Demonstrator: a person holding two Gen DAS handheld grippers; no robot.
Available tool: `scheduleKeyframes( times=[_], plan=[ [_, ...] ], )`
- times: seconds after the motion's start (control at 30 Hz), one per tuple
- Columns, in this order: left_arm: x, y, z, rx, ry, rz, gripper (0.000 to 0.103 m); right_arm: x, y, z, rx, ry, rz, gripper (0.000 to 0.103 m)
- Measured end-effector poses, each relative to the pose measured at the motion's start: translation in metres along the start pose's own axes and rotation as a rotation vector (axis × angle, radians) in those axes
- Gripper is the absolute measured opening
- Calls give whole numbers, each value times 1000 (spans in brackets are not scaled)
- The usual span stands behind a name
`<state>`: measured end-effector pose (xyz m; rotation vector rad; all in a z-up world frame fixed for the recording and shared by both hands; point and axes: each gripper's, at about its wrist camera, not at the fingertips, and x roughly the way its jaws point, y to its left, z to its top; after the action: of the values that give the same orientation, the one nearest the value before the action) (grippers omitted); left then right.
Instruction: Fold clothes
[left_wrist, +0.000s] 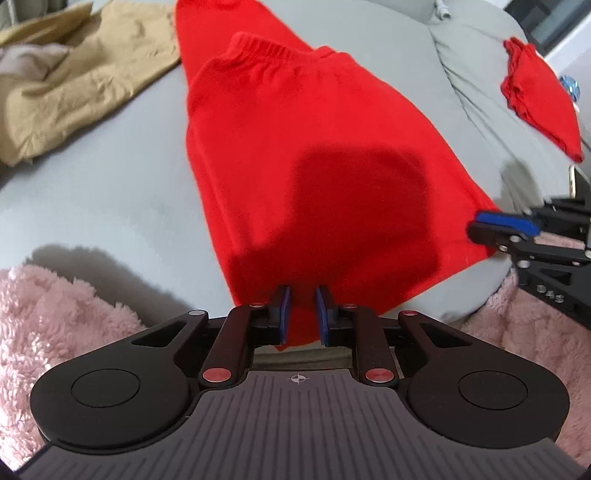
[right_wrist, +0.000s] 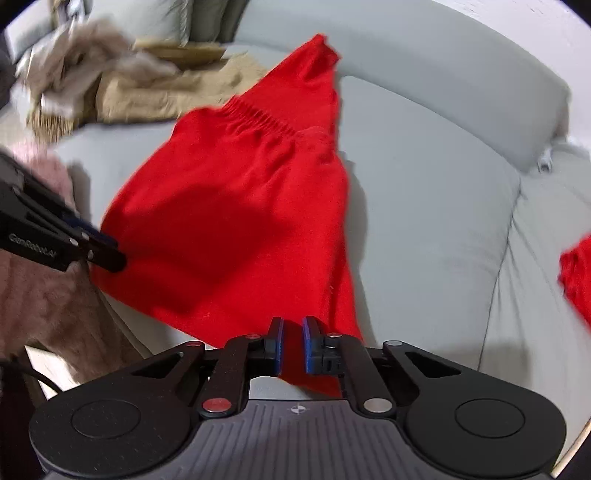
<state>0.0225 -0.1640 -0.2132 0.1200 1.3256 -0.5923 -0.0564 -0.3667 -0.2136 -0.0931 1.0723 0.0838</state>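
A red garment (left_wrist: 295, 147) with an elastic waistband (left_wrist: 258, 48) at its far end lies spread on the grey sofa seat (left_wrist: 110, 166). My left gripper (left_wrist: 303, 314) is shut on the garment's near edge, with red cloth filling the gap between its blue pads. From the right wrist view, the left gripper (right_wrist: 110, 254) pinches the near left corner. My right gripper (right_wrist: 294, 343) is shut on the near right corner of the same garment (right_wrist: 240, 221), and a tail of cloth hangs below its pads. The left wrist view catches the right gripper (left_wrist: 476, 225) at that corner.
A tan garment (left_wrist: 74, 85) lies crumpled at the far left, beside a fuzzy beige piece (right_wrist: 85, 48). A second, folded red garment (left_wrist: 535, 99) rests on the right sofa cushion. A pink fluffy blanket (left_wrist: 55, 332) covers the near edge on both sides.
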Motion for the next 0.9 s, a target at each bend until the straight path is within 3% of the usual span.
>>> scheduleKeyframes(
  times=[0.03, 0.07, 0.17, 0.33, 0.5, 0.63, 0.8, 0.9],
  plan=[
    [0, 3, -1, -10, 4, -4, 21, -3, -5, 0, 20, 6, -22, 6],
    [1, 6, -2, -18, 6, -7, 21, -5, -9, -2, 30, 8, -38, 20],
    [0, 8, -4, -25, -3, -10, 21, -8, -29, -12, 41, 62, -176, 15],
    [-23, -8, -10, 22, -64, 8, 27, -35, -44, -6, 157, -14, -121, 15],
    [-39, -23, -6, 53, -133, -8, 43, -38, -17, 17, 142, -72, -15, 15],
    [-25, -28, -1, 70, -108, 47, 43, -25, 14, 27, 93, -48, 66, 15],
    [-7, -30, -4, 82, -76, 117, 54, -6, 25, 13, 16, 26, 33, 12],
    [-5, -31, -7, 99, -73, 120, 61, -7, 5, -6, 65, 47, -5, 5]
  ],
)
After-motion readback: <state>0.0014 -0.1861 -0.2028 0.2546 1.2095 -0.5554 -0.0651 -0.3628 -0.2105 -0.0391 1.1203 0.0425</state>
